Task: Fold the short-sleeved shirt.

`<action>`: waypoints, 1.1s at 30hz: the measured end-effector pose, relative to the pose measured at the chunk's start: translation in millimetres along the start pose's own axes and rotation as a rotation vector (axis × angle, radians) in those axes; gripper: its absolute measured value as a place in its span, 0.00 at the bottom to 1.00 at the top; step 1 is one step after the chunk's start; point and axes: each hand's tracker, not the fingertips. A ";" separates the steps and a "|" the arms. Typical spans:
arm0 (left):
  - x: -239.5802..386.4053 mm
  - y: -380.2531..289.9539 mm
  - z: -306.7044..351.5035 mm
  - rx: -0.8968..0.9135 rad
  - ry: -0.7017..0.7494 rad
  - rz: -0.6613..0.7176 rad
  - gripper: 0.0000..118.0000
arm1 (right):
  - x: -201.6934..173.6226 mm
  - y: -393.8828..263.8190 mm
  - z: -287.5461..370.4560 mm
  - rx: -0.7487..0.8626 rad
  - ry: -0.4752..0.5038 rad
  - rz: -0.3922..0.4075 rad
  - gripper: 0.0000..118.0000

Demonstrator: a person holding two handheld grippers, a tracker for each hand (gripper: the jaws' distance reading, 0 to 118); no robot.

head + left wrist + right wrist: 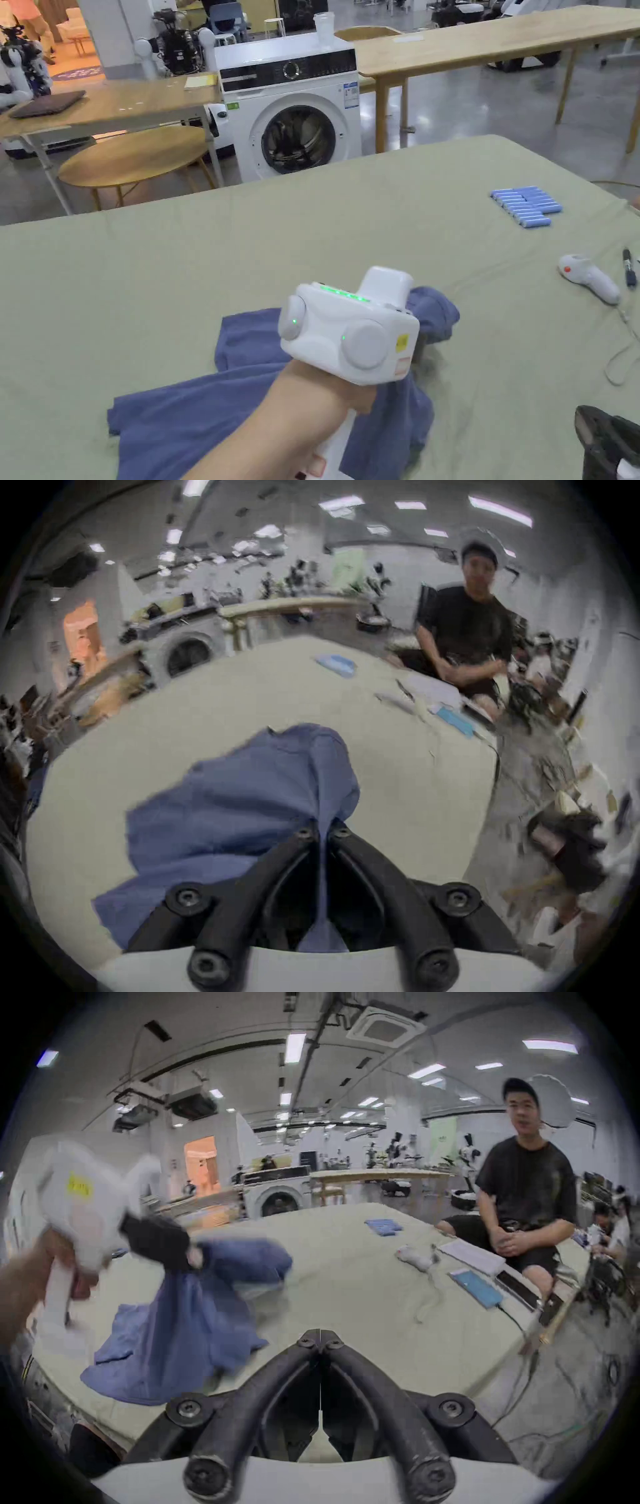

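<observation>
Your plain slate-blue cotton shirt [187,425] has no print and lies on a pale sage-green table cover [187,262]. Your left gripper [323,830] has matte black jaws under a white plastic shell with green lights and a yellow sticker. Your right gripper [320,1338] has the same black jaws. You also have a row of light-blue cylinders [527,205] and a white handheld device with a red-orange button [587,277].

Three views, shared table [156,262]
</observation>
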 end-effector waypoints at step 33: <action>-140.2 -299.2 266.5 0.385 0.742 0.521 0.00 | -133.7 -5.3 -44.5 -0.031 0.309 0.221 0.00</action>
